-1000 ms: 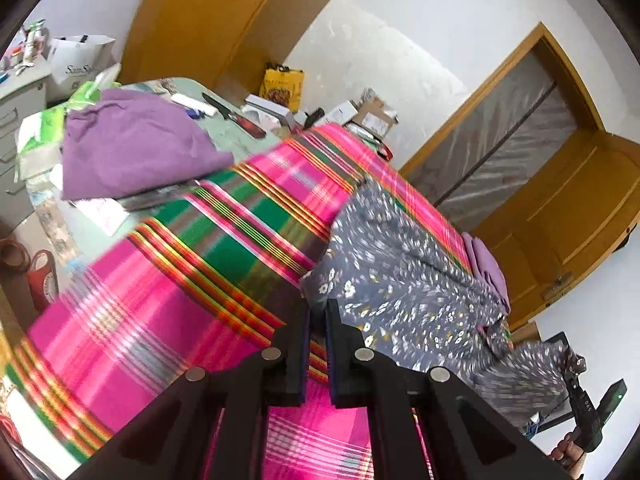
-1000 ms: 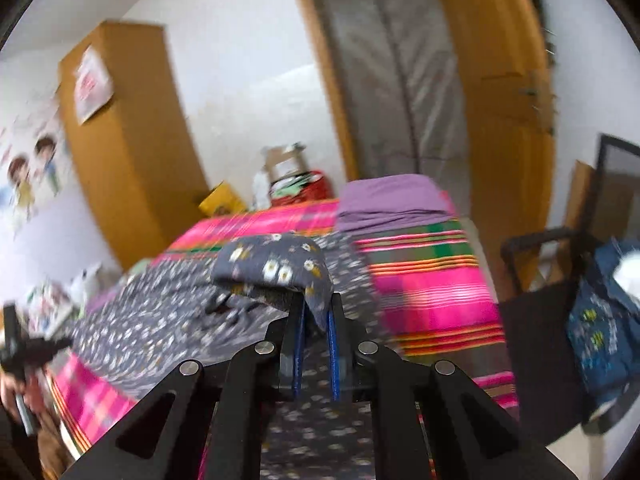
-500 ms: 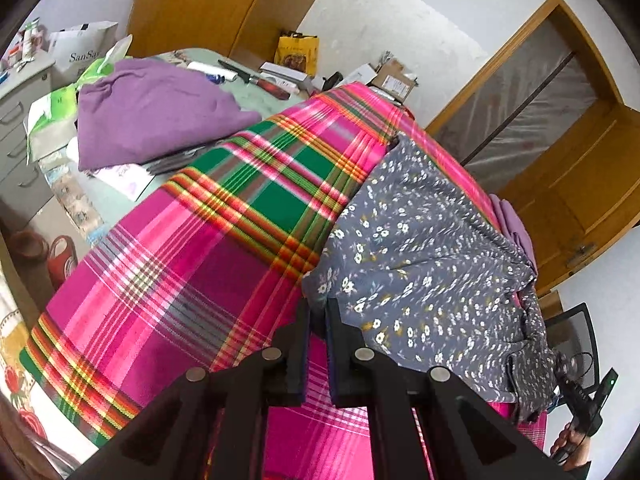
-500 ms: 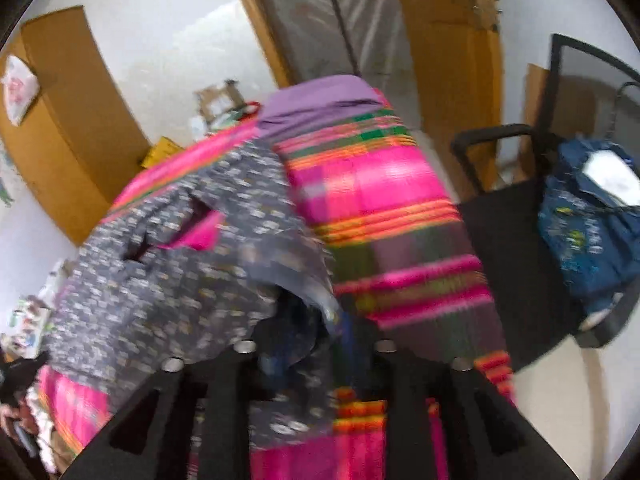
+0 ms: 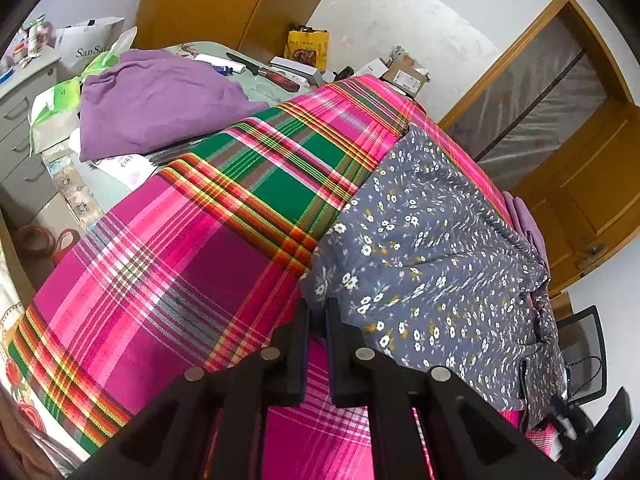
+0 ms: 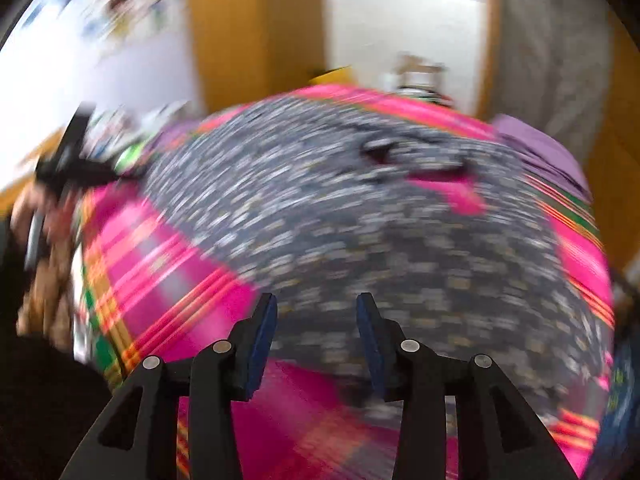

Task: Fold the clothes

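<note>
The dress [image 5: 436, 264] was spread on the plaid bed [image 5: 192, 272]. Its corner had just been released by the right gripper [image 6: 316, 316] (jaws now wide apart, empty), so one fold seemed finished. The left gripper [image 5: 316, 312] stayed closed on the other corner. Only the right view, blurred, showed the neckline.

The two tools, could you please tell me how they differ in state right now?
The left tool is shut on a corner of the floral garment; the right tool is open and holds nothing. The left view is sharp; the right view is motion-blurred. Both point over the same garment on the plaid cloth.
</note>
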A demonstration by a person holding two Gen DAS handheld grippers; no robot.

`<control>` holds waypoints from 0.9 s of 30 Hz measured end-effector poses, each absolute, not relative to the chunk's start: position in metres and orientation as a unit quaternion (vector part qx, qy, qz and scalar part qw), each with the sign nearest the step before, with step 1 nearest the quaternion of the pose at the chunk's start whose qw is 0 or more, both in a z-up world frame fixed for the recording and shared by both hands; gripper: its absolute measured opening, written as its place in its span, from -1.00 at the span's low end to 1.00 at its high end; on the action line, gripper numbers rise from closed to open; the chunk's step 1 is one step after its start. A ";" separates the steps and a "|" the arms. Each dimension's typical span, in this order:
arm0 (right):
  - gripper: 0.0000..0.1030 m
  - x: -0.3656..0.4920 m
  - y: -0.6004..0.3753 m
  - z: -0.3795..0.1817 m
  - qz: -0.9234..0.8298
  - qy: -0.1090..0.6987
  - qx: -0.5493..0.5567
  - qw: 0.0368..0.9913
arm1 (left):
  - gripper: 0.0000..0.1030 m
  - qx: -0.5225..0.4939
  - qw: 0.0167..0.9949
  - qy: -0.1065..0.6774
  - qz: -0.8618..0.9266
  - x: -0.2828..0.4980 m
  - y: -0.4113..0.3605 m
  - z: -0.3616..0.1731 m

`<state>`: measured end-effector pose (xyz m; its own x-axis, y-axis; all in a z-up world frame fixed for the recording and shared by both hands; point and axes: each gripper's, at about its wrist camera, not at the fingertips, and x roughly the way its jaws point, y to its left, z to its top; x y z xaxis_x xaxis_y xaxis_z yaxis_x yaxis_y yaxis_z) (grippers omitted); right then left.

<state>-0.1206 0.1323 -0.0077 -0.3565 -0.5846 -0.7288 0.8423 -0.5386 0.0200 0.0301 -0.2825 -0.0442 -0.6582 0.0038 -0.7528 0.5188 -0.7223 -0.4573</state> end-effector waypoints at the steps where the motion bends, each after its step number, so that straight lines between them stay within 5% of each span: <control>1: -0.17 -0.116 0.124 -0.014 -0.792 0.197 0.356 0.455 | -0.86 0.385 0.152 0.339 -0.845 0.030 -0.282 -0.044; 5: -0.19 -0.116 0.120 -0.024 -0.785 0.220 0.369 0.447 | -0.85 0.386 0.151 0.337 -0.845 0.029 -0.282 -0.044; 8: -1.00 -0.128 0.134 -0.014 -0.804 0.195 0.357 0.433 | -0.85 0.385 0.148 0.339 -0.846 0.029 -0.283 -0.044; 12: -0.95 -0.149 0.167 0.016 -0.868 0.170 0.307 0.352 | -0.85 0.384 0.146 0.337 -0.847 0.030 -0.283 -0.044; 17: -0.80 -0.213 0.252 0.046 -0.943 0.084 0.301 0.111 | -0.85 0.384 0.146 0.326 -0.852 0.029 -0.281 -0.043; 21: -0.07 -0.190 0.240 0.049 -0.939 0.120 0.274 0.173 | -0.85 0.386 0.147 0.314 -0.855 0.026 -0.278 -0.043; 27: -0.07 -0.117 0.138 0.009 -0.835 0.238 0.259 0.423 | -0.84 0.380 0.143 0.319 -0.856 0.026 -0.281 -0.039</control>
